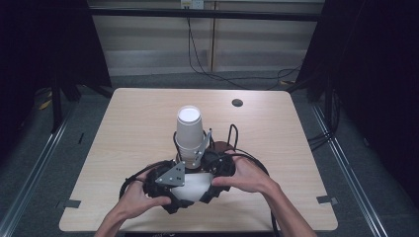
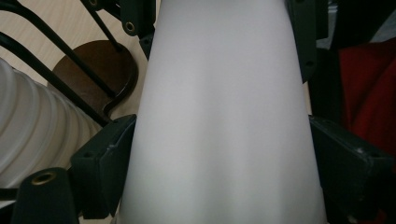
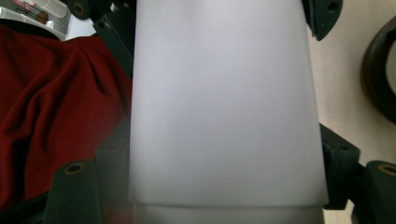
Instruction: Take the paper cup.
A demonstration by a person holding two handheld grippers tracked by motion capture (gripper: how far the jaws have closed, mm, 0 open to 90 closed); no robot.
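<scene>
One white cup [image 1: 193,186] lying level beside the upright cup stack [image 1: 189,131]; left gripper [image 2: 219,154] slackly around it; right gripper [image 3: 224,158] clamping it.

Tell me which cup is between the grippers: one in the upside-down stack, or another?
Another: the single white cup lying on its side between both grippers at the table's near edge. The stack of cups stands upturned behind it.

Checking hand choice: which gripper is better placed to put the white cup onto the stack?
Probably right: the right gripper has its jaws close against the white cup, and it lies nearer the cup stack.
</scene>
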